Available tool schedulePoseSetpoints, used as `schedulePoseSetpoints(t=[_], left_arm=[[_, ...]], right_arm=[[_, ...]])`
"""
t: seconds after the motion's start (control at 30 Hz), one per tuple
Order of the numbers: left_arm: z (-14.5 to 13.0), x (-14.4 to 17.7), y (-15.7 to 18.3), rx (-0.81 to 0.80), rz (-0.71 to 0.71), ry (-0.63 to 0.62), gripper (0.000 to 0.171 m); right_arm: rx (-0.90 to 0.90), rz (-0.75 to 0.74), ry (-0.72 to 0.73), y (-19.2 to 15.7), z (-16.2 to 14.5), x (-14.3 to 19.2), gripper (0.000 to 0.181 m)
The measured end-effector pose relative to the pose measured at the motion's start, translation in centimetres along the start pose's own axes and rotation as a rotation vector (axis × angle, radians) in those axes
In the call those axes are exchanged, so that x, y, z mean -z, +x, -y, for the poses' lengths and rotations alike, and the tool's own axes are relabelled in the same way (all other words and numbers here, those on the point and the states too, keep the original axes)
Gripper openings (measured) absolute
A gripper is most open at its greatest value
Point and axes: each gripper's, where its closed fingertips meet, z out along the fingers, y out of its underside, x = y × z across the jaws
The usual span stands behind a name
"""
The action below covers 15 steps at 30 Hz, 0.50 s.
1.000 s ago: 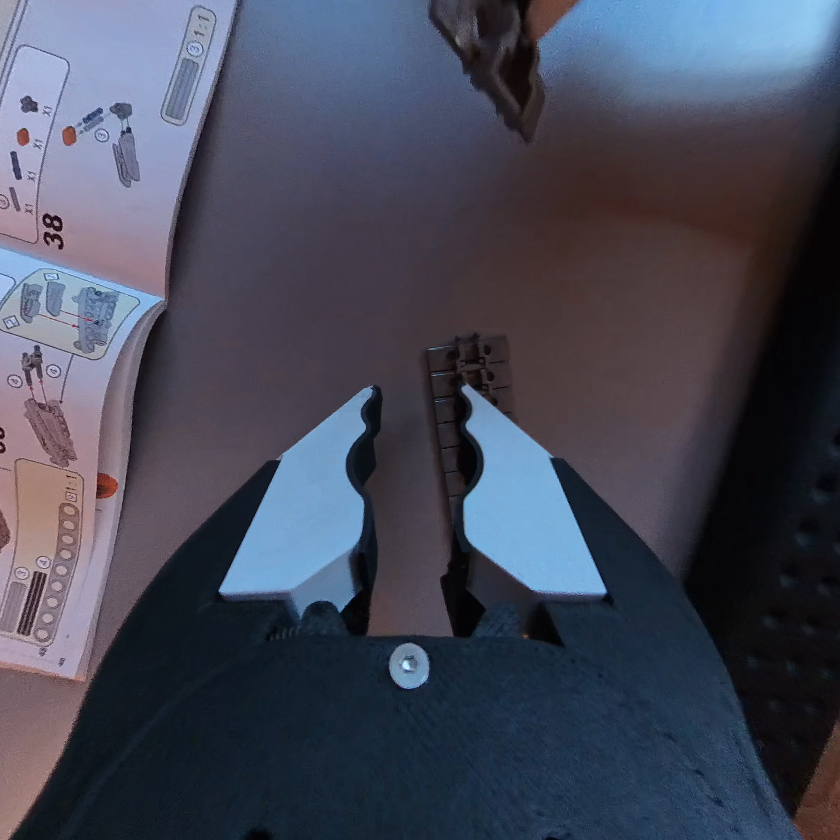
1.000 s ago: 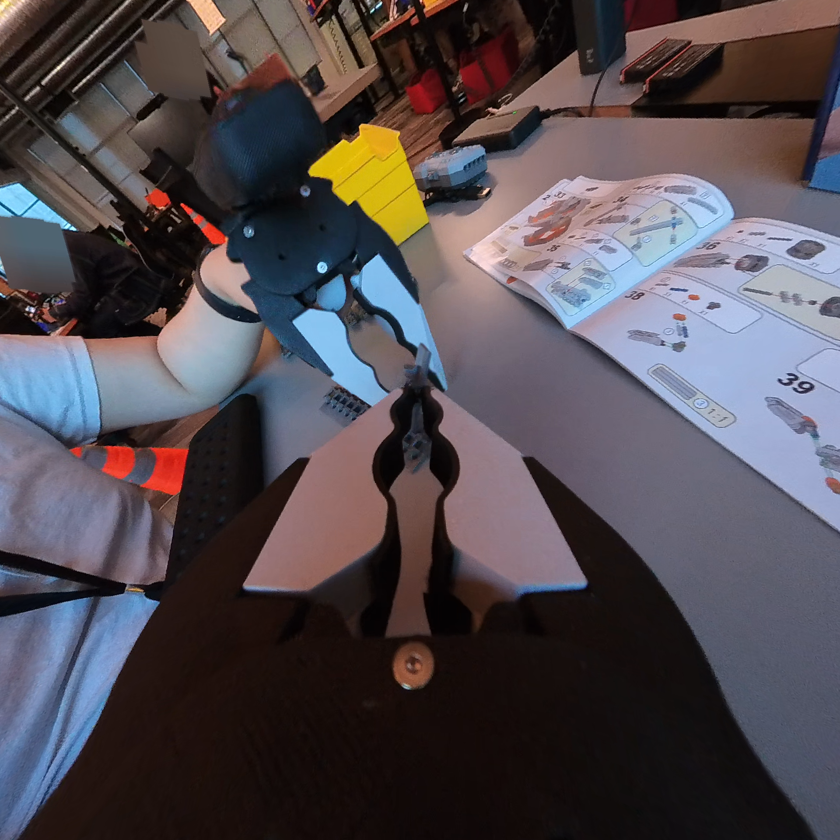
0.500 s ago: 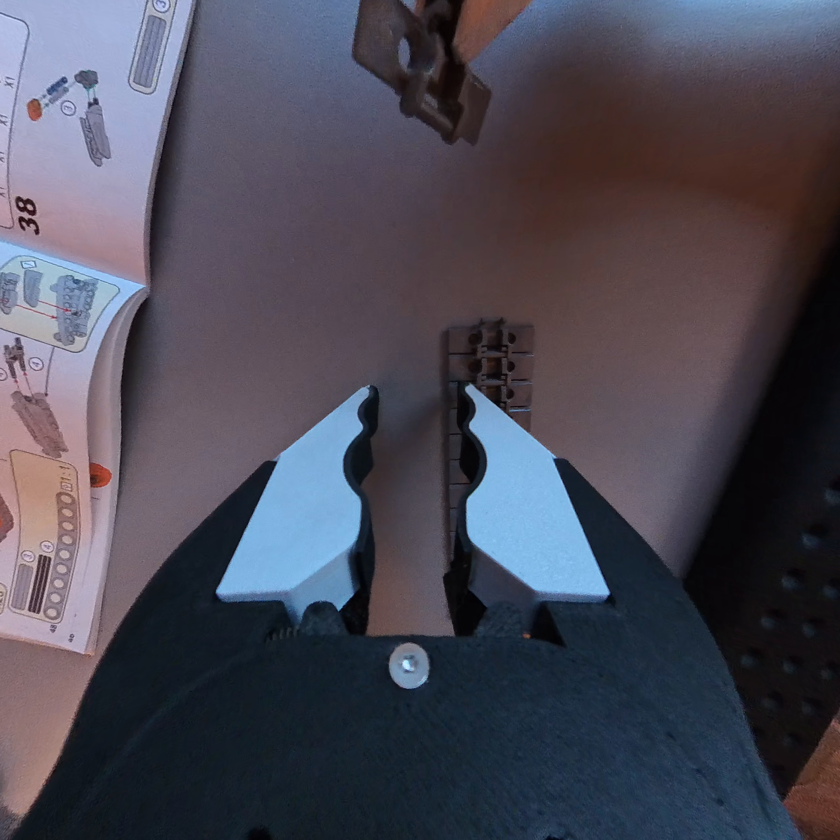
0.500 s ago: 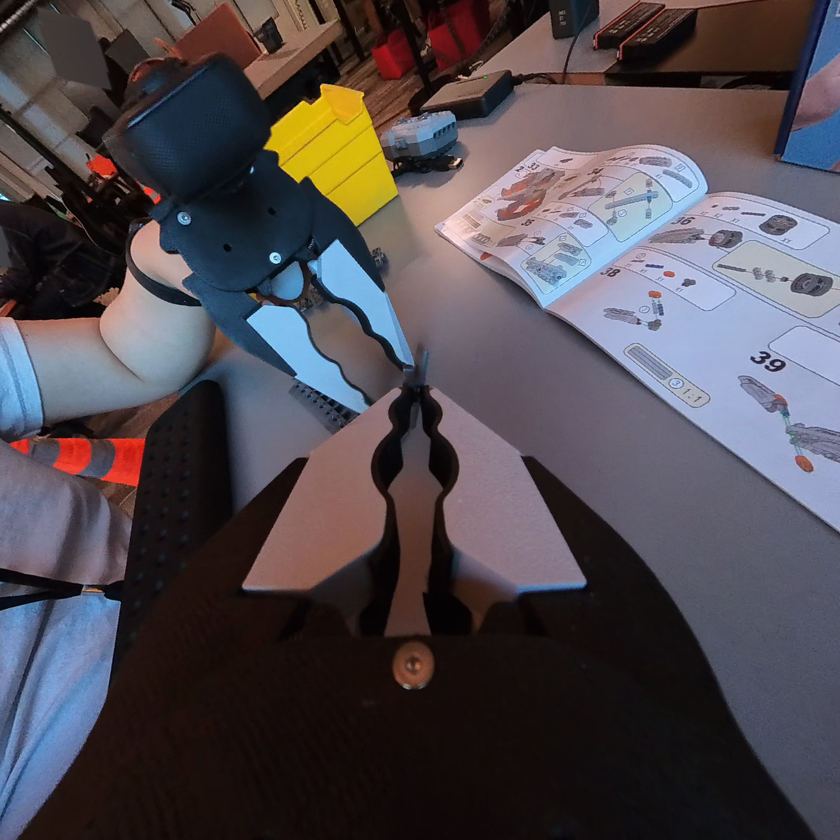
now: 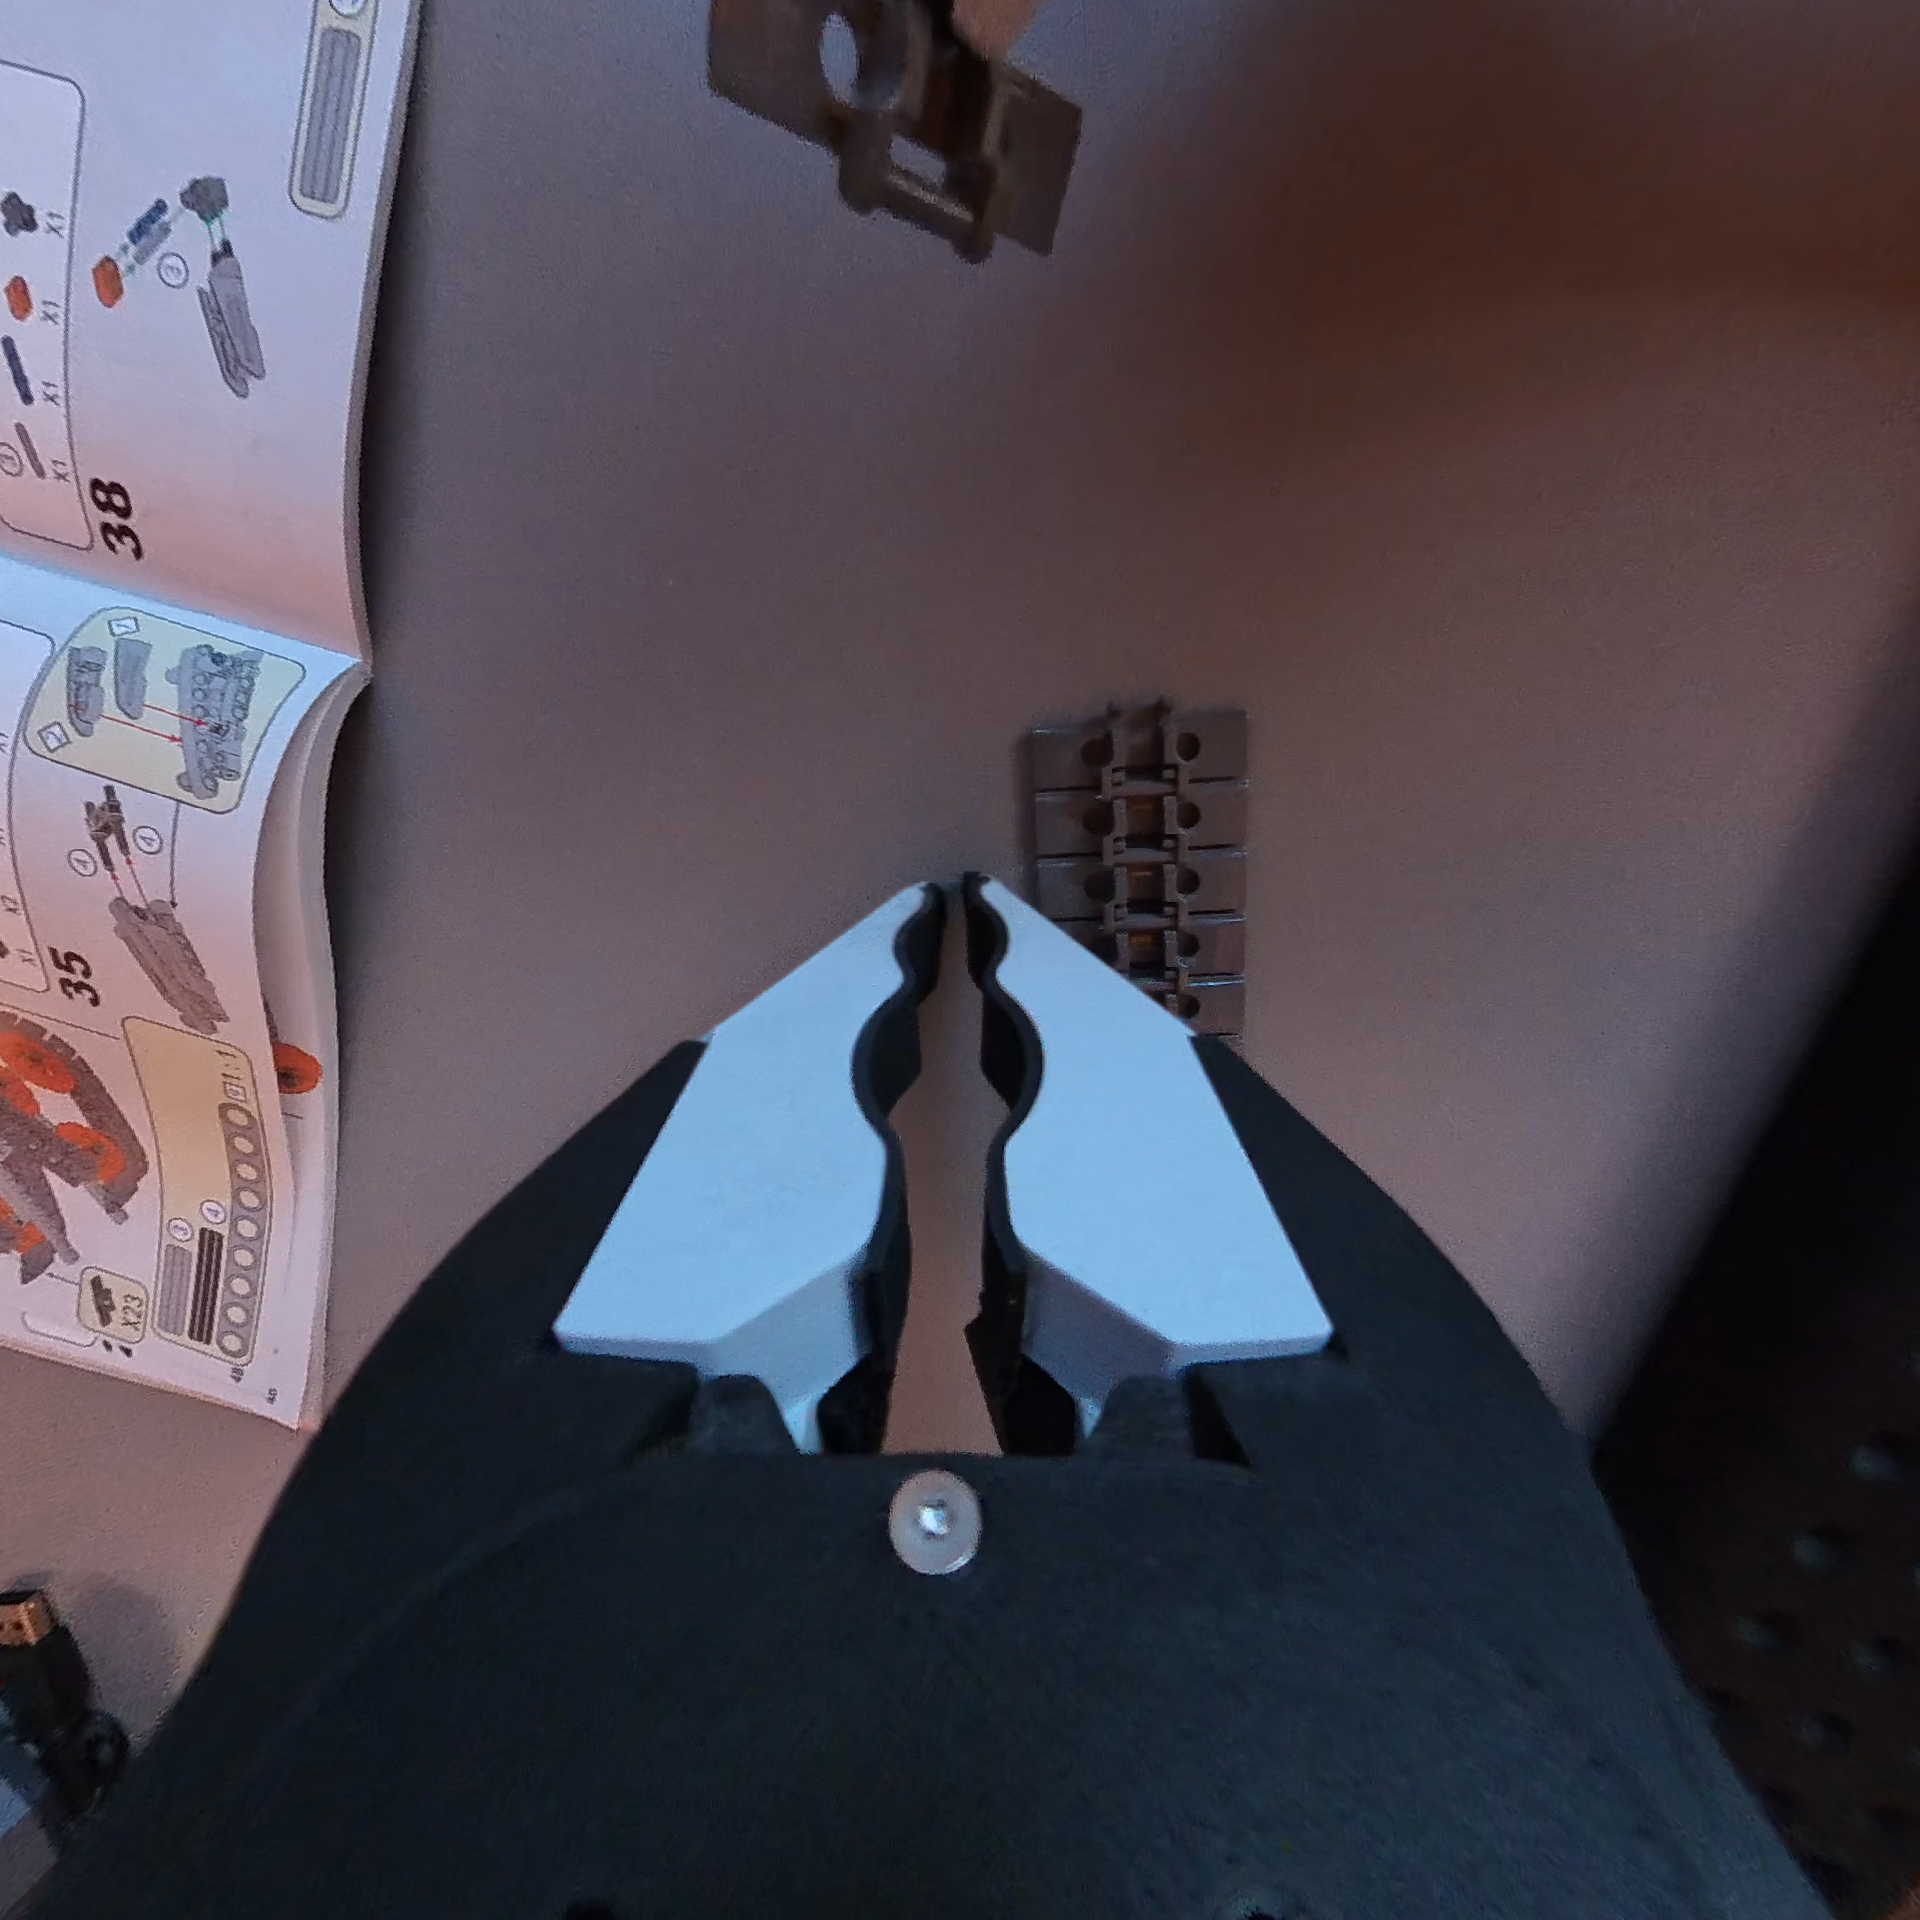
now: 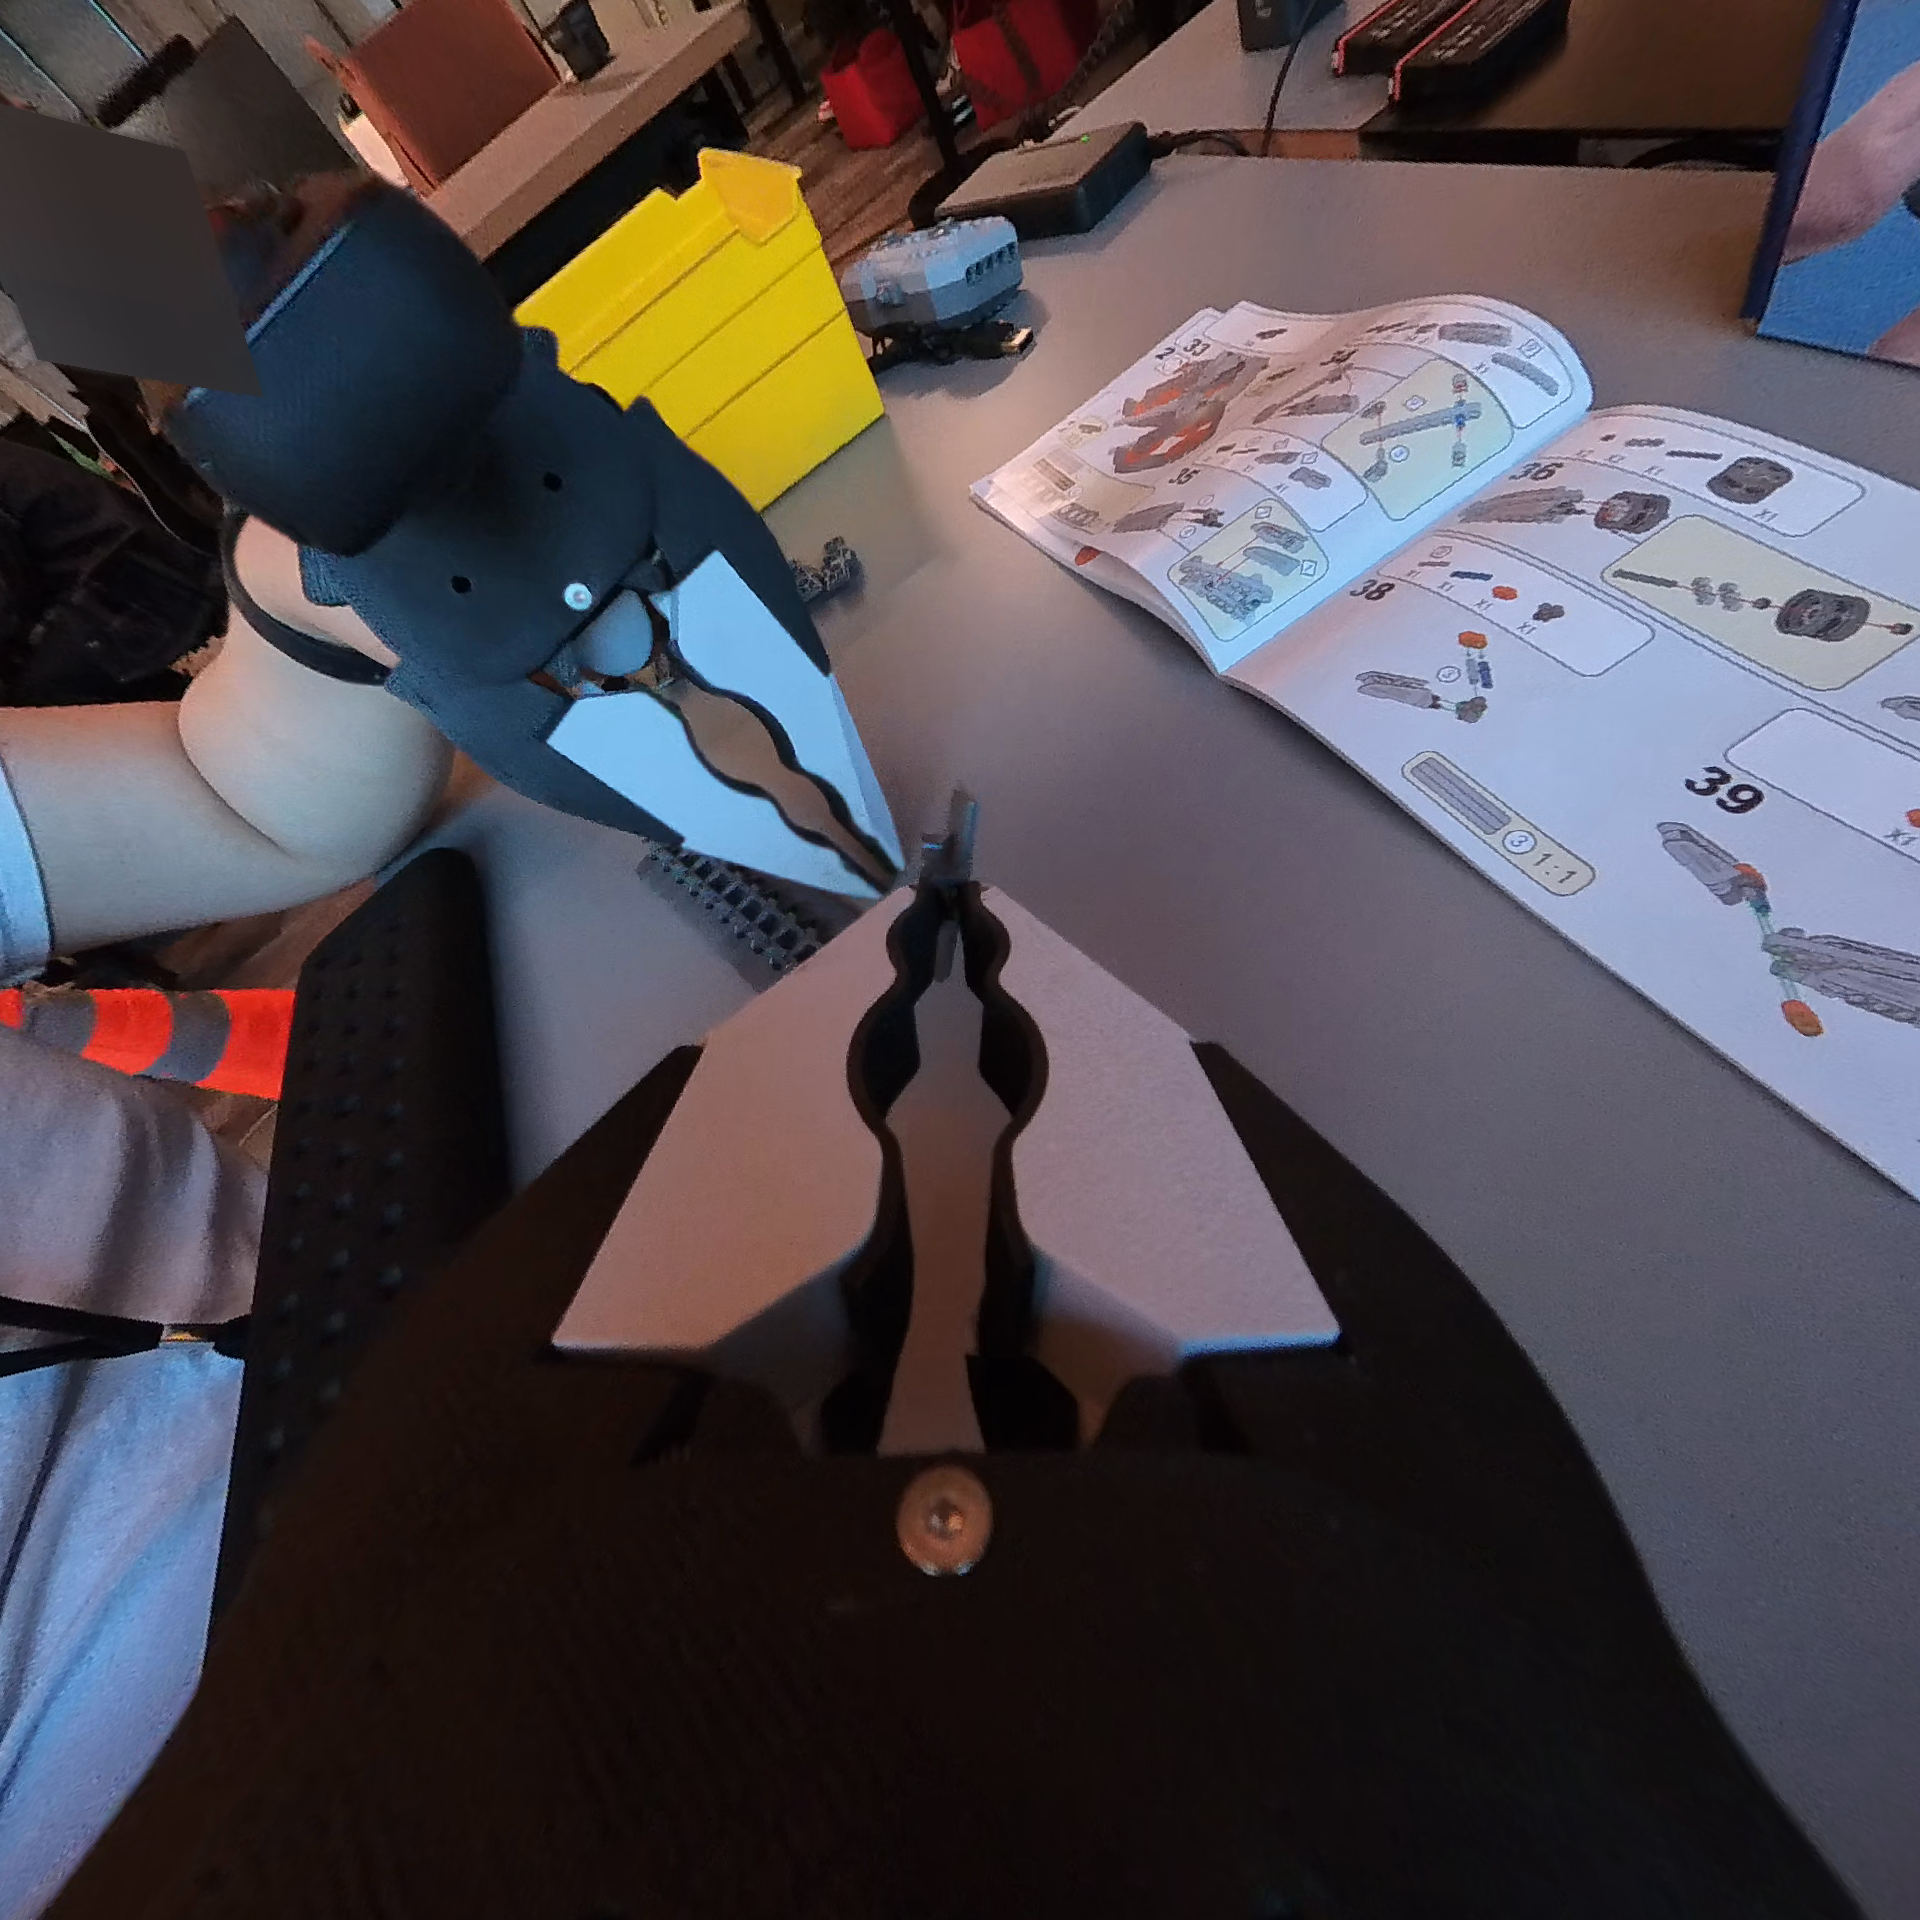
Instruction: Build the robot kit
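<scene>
A short chain of grey track links (image 5: 1143,862) lies flat on the grey table (image 5: 727,623). My left gripper (image 5: 953,888) is shut and empty, its tips just left of the chain and above the table; it also shows in the right wrist view (image 6: 883,878). My right gripper (image 6: 940,904) is shut on a single grey track link (image 6: 951,847), held on edge close to the left gripper's tips. That link hangs at the top of the left wrist view (image 5: 904,135). The chain shows in the right wrist view (image 6: 738,909), partly behind the left gripper.
An open instruction booklet (image 6: 1507,644) lies on the table to the right; it fills the left edge of the left wrist view (image 5: 156,727). A yellow bin (image 6: 707,312) and a grey electronic block (image 6: 930,270) stand farther back. A black perforated armrest (image 6: 364,1091) sits at the table's near-left edge. Spacing between my two grippers at the tips: around 11 cm.
My left gripper has closed from open and now sits left of the chain, uncovering more links. The link in my right gripper has come closer and turned more face-on.
</scene>
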Motion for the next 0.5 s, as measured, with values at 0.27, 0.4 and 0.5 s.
schedulePoseSetpoints(t=[0.27,0.4,0.5], left_arm=[[0.1,2.0,-1.3,0.091,-0.020,0.062,0.014],[-0.3,3.4,-0.3,0.142,-0.140,0.075,0.025],[-0.6,2.9,0.2,0.143,-0.160,0.048,0.025]], right_arm=[[-0.014,-0.010,0.021,0.4,0.2,0.4,0.002],[-0.036,0.002,0.029,0.5,0.3,0.5,0.002],[-0.054,0.013,-0.007,0.4,-0.4,0.0,0.002]])
